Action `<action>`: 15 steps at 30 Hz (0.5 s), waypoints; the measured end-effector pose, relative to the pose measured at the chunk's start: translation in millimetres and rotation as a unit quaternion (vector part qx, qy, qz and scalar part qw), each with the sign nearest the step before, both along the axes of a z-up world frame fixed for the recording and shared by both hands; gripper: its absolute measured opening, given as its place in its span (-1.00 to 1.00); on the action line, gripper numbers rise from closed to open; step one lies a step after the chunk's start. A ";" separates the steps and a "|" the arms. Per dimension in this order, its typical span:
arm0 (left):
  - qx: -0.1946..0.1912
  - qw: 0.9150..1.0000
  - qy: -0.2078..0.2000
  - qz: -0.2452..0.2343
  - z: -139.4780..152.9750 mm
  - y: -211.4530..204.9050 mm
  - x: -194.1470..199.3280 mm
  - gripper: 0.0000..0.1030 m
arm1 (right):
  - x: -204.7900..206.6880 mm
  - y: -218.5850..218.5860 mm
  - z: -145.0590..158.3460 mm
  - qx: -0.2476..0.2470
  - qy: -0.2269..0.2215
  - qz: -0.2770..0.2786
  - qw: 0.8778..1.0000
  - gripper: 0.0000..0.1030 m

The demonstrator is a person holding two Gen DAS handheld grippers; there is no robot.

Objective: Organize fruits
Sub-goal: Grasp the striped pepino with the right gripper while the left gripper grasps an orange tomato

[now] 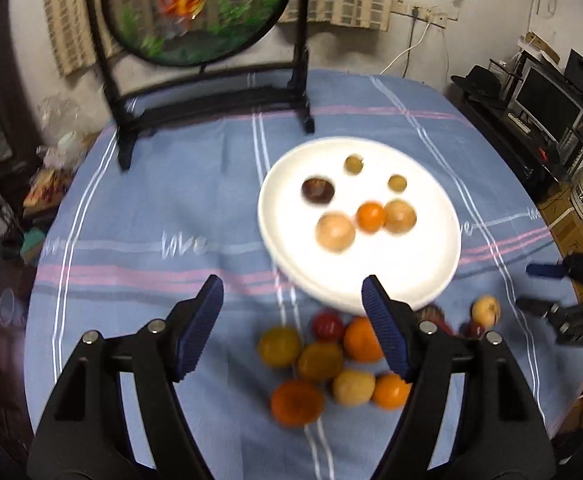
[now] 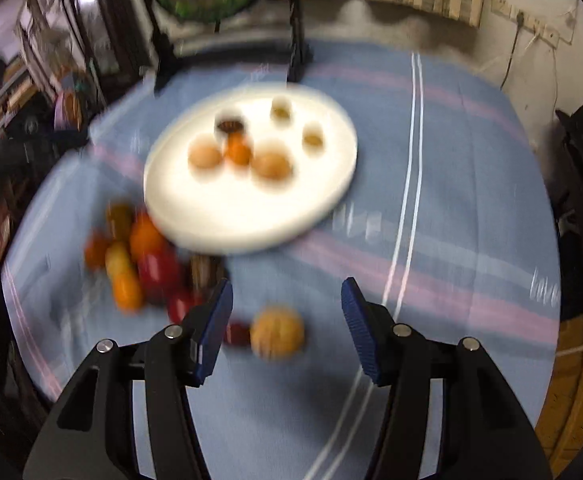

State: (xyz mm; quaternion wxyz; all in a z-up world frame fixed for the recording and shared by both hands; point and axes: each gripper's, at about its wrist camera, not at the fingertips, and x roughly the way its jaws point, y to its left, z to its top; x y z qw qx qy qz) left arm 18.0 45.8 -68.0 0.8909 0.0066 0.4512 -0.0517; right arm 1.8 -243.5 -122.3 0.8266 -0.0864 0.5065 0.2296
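Observation:
A white plate [image 1: 355, 280] on the blue cloth holds several fruits, among them an orange one [image 1: 370, 217] and a dark brown one [image 1: 318, 190]. A pile of loose orange, yellow and red fruits [image 1: 319, 360] lies on the cloth in front of the plate. My left gripper [image 1: 293, 292] is open and empty above the pile. My right gripper [image 2: 287, 292] is open and empty above a pale yellow fruit [image 2: 277, 332]; it also shows in the left wrist view [image 1: 539, 286] at the right. The plate [image 2: 219, 224] and pile [image 2: 139, 264] are blurred in the right wrist view.
A round painted screen on a black stand [image 1: 211, 100] stands at the back of the table. The blue striped cloth [image 1: 151, 220] covers a round table. Shelves with a monitor [image 1: 547, 100] stand at the right, clutter at the left.

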 end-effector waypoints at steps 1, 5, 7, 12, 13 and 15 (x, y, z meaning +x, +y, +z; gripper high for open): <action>-0.001 1.000 0.009 0.005 -5.0 4.2 -8.7 0.43 | -7.4 0.6 -10.5 -0.016 0.004 0.007 1.000 0.11; -0.001 0.999 0.033 0.006 -20.6 10.8 -36.7 0.43 | -11.1 6.0 -34.3 -0.039 0.009 0.025 0.999 0.11; 0.000 0.999 0.047 0.007 -28.6 11.4 -51.2 0.43 | -2.0 6.7 -41.9 -0.033 0.011 0.020 0.999 0.11; -0.018 0.996 0.082 -0.025 -46.3 -9.1 -83.4 0.43 | 17.6 10.6 -49.6 0.001 0.029 0.039 0.999 -0.13; -0.015 0.996 0.085 -0.036 -50.7 -18.9 -88.5 0.43 | 20.1 10.6 -47.2 0.014 0.040 0.043 0.998 -0.21; -0.017 0.994 0.093 -0.052 -58.4 -34.7 -92.9 0.43 | 16.5 15.9 -43.4 -0.009 0.033 0.055 0.998 -0.21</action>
